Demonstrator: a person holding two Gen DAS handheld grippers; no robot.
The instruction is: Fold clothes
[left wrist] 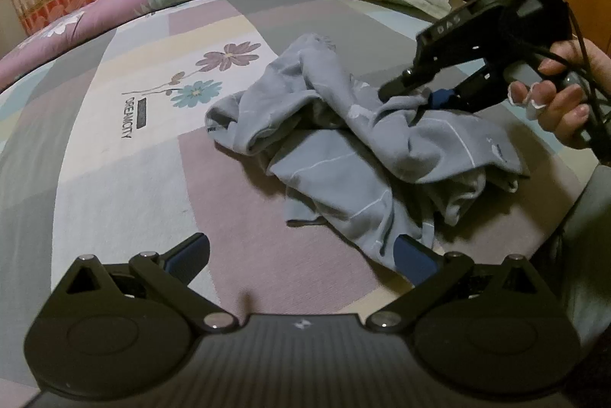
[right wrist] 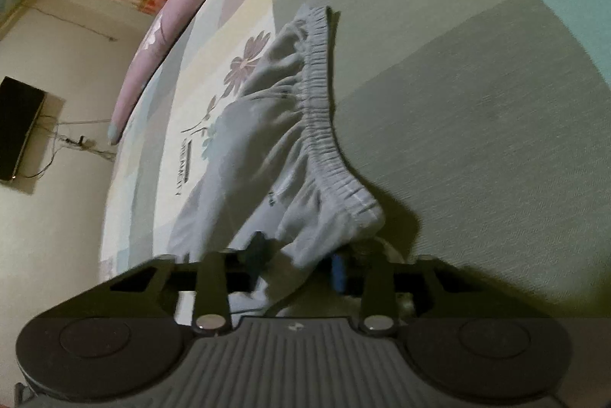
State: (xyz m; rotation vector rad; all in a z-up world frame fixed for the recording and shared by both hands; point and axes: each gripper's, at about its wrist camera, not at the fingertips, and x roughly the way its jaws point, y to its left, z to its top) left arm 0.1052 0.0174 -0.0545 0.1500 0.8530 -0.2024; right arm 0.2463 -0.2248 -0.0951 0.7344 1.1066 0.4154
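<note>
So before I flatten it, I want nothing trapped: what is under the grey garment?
Around the crumpled grey garment only the patchwork bedsheet shows, and it runs underneath. The folds cover whatever else might lie beneath the heap, so that cannot be told.

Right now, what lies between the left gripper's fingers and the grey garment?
Almost nothing: in the left wrist view the grey garment's near edge reaches the open left gripper's right finger; bedsheet fills the gap.
</note>
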